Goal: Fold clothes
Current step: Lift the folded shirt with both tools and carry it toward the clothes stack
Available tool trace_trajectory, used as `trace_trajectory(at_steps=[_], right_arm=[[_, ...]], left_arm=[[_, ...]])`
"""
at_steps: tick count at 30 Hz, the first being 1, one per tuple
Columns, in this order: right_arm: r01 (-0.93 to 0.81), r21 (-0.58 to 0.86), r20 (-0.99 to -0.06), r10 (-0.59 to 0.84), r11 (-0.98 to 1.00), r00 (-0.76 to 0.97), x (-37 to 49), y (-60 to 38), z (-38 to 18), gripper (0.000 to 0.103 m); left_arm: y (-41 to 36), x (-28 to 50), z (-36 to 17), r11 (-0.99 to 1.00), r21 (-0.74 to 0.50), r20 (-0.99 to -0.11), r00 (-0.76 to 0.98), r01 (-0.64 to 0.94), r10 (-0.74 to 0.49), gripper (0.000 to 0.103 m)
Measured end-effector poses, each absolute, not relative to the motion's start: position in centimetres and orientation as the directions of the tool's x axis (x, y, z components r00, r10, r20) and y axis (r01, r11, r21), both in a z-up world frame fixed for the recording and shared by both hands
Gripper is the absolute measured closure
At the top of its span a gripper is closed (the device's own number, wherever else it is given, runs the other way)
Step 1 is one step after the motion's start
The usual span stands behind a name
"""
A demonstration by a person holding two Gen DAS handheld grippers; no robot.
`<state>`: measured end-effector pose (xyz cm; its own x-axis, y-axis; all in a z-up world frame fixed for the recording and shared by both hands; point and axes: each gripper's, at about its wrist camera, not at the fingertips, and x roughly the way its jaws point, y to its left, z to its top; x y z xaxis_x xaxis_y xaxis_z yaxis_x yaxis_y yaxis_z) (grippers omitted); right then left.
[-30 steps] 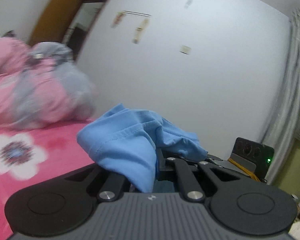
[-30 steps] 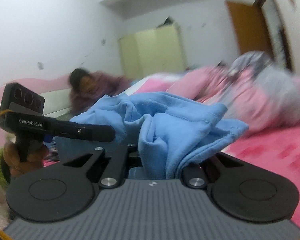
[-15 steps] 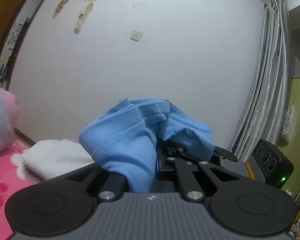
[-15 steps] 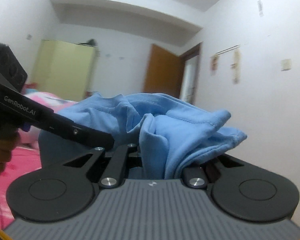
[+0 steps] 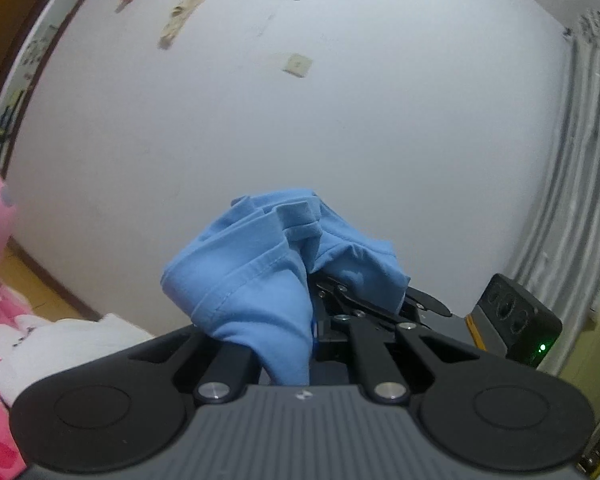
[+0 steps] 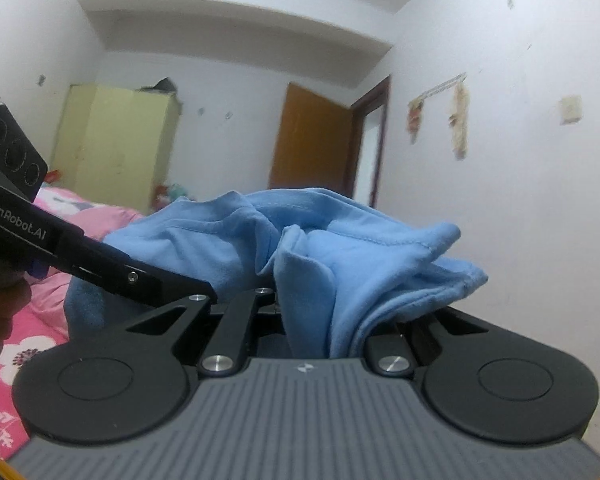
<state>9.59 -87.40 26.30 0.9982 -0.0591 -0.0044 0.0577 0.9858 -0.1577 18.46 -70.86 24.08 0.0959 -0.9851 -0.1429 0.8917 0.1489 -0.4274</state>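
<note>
— Where's the shirt (image 5: 260,280)?

— Mid-frame in both views, bunched up off the bed (image 6: 16,344). My left gripper (image 5: 312,320) and right gripper (image 6: 312,320) each pinch it.

— Handling?

— Soft, light, floppy, I'd judge. I'd take hold at the stitched hem (image 6: 380,240).

- My left gripper (image 5: 300,312) is clamped on the garment (image 5: 260,280), which bunches up over its fingers.
- My right gripper (image 6: 312,300) has the same garment (image 6: 340,248) pinched between its jaws; folds spill to either side.
- In the right wrist view, my left gripper (image 6: 172,284) comes in from the left, just beside the cloth.
- The bed (image 6: 28,344) lies lower left, below and behind that gripper.
- The wardrobe (image 6: 116,144) stands beyond the bed; the door (image 6: 312,144) is to its right.
- In the left wrist view, the curtain (image 5: 572,160) hangs at the far right.
</note>
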Motion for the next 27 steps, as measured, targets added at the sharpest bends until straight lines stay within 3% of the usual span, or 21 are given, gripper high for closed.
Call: trace_trajectory(at_steps=[10, 13, 15, 16, 18, 21, 24, 27], right_arm=[[-0.090, -0.187, -0.297, 0.031, 0.978, 0.954, 23.1, -85.5, 21.7, 0.091], [-0.096, -0.189, -0.367, 0.020, 0.977, 0.930, 25.7, -84.6, 19.8, 0.085], [-0.092, -0.185, -0.407, 0.008, 0.978, 0.913, 27.3, -84.2, 18.7, 0.071], [-0.081, -0.177, -0.422, -0.002, 0.981, 0.906, 28.2, -84.4, 18.3, 0.068], [-0.047, -0.155, -0.442, -0.026, 0.987, 0.897, 30.0, -85.3, 18.1, 0.043], [0.032, -0.115, -0.443, -0.080, 0.993, 0.893, 31.1, -87.1, 17.0, 0.021], [0.143, -0.103, -0.411, -0.173, 0.984, 0.895, 31.4, -88.1, 16.3, 0.011], [0.256, -0.099, -0.358, -0.274, 0.962, 0.893, 30.9, -89.4, 16.0, 0.003]], left_arm=[[-68.7, 28.1, 16.4, 0.280, -0.541, -0.225, 0.184, 0.793, -0.957, 0.096], [-68.2, 30.3, 14.3, 0.298, -0.566, -0.252, 0.184, 0.768, -0.950, 0.093], [-67.6, 31.4, 13.1, 0.305, -0.587, -0.261, 0.181, 0.750, -0.948, 0.073], [-67.4, 32.0, 12.6, 0.308, -0.600, -0.263, 0.182, 0.739, -0.948, 0.069], [-67.0, 32.9, 11.8, 0.311, -0.632, -0.263, 0.181, 0.709, -0.948, 0.064], [-67.5, 34.8, 11.1, 0.308, -0.701, -0.243, 0.190, 0.644, -0.951, 0.056], [-67.5, 36.3, 10.2, 0.301, -0.773, -0.227, 0.199, 0.558, -0.953, 0.043], [-67.3, 36.9, 9.3, 0.300, -0.807, -0.226, 0.203, 0.509, -0.953, 0.040]])
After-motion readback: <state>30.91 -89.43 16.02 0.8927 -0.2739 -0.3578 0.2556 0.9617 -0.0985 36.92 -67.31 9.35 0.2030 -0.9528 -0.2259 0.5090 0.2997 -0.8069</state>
